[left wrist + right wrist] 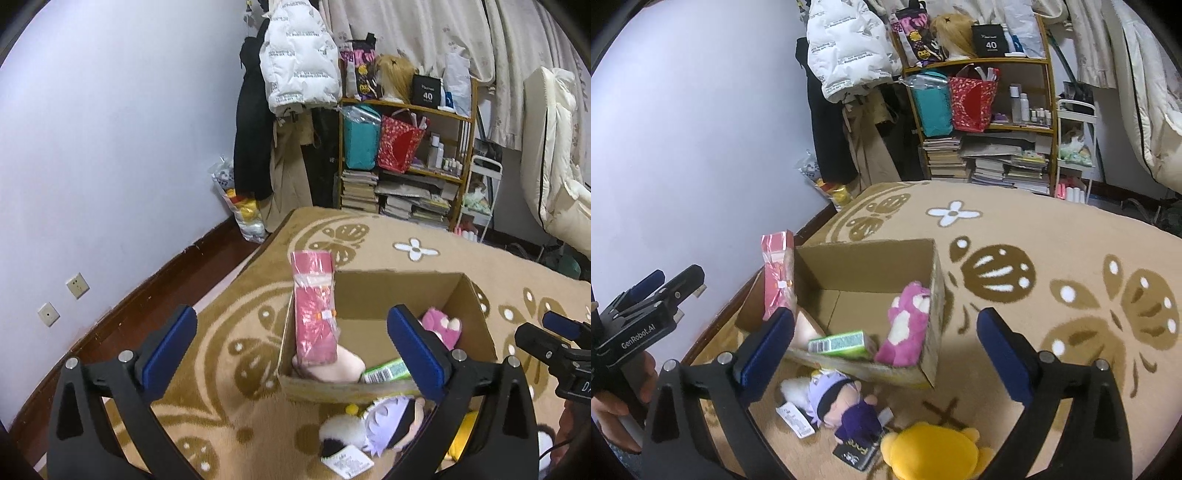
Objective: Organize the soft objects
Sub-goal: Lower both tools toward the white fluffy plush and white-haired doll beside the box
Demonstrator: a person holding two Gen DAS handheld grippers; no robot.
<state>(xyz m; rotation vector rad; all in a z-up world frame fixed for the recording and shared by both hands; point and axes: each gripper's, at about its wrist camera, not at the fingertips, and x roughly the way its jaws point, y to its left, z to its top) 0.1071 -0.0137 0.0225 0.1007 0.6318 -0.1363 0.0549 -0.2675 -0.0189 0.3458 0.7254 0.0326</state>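
Cardboard box [864, 266] on the rug already holds a pink plush [905, 328]; both the left gripper [291, 332] and right gripper [886, 328] are spread empty, likely ready for the doll [842, 402] and yellow plush [931, 450] near its front.

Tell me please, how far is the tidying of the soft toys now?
Partly done. The pink plush already sits inside the cardboard box. Nothing is in hand: left gripper and right gripper are both open and empty. Left on the carpet: purple-haired doll, yellow plush, white plush.
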